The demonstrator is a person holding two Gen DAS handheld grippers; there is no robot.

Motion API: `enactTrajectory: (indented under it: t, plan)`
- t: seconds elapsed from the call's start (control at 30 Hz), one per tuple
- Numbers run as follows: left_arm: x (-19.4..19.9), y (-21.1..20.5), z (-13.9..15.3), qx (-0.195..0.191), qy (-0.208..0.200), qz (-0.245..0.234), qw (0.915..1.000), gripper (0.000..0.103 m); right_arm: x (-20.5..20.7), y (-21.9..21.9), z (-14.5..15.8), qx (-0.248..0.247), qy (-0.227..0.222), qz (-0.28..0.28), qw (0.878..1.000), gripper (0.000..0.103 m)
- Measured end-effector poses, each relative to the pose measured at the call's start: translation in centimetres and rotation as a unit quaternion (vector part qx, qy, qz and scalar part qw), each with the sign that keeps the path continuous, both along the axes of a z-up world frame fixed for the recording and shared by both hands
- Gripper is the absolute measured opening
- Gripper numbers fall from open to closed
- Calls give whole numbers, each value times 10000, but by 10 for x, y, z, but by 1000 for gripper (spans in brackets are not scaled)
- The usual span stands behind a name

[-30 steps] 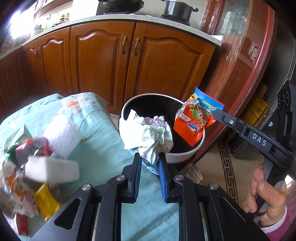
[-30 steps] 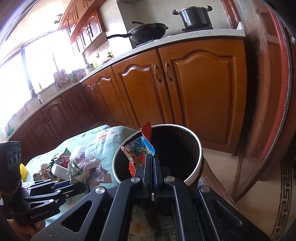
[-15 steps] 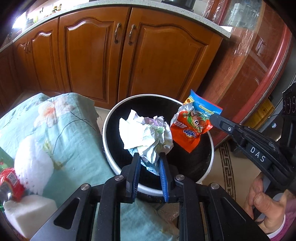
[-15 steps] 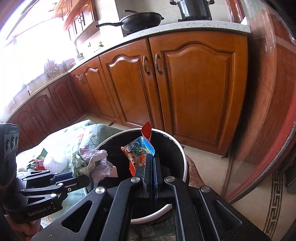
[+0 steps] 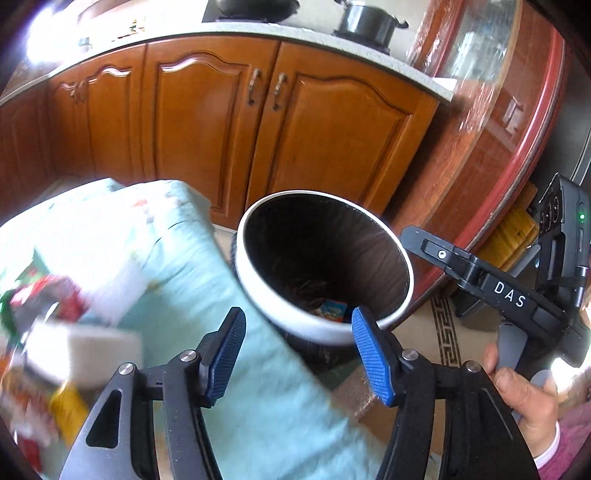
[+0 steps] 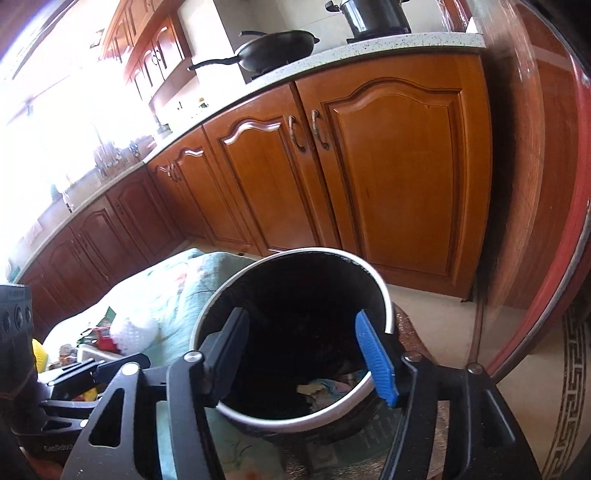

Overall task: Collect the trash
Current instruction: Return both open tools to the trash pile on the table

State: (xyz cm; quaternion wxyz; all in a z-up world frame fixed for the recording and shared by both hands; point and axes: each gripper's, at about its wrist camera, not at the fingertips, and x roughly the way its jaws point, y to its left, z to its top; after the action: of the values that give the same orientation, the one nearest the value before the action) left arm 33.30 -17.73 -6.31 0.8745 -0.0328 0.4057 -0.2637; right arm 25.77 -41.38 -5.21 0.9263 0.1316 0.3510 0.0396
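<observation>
- Both grippers have just been opening their jaws, and nothing sits between either pair of pads.
- Left gripper: its blue ribbed fingers stand wide apart and released, the near rim of the trash bin showing in the gap; they touch nothing.
- Right gripper: equally spread and empty, held over the bin's mouth, with the black interior visible between its fingers.
- Trash in the bin: a colourful snack wrapper lies at the bottom, and the right wrist view shows crumpled paper down there too (dim, hard to make out in detail).
- Remaining trash: a blurred heap of wrappers, a white block and something yellow lies on the light green floral cloth, to the left of the bin.
- A person's hand grips the right gripper's handle at the lower right of the left wrist view.
- Farther off, wooden cabinets run along the wall; a black pan and a dark pot stand on the counter above them.
- A red-edged glass panel rises to the right of the bin.
</observation>
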Motion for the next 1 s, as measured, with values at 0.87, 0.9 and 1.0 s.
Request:
enactTrajectory:
  t: [0.87, 0.9, 1.0]
  plan:
    - [-153, 177, 4, -121, -54, 1650, 9862, 68, -71, 142, -22, 706, 370, 1342, 9877, 90]
    - [-157, 182, 4, -106, -61, 1698, 9854, 68, -71, 147, -23, 697, 377, 1392, 9871, 90]
    - [-163, 194, 5, -54, -75, 1854, 9826, 71, -71, 163, -25, 660, 408, 1553, 9848, 90]
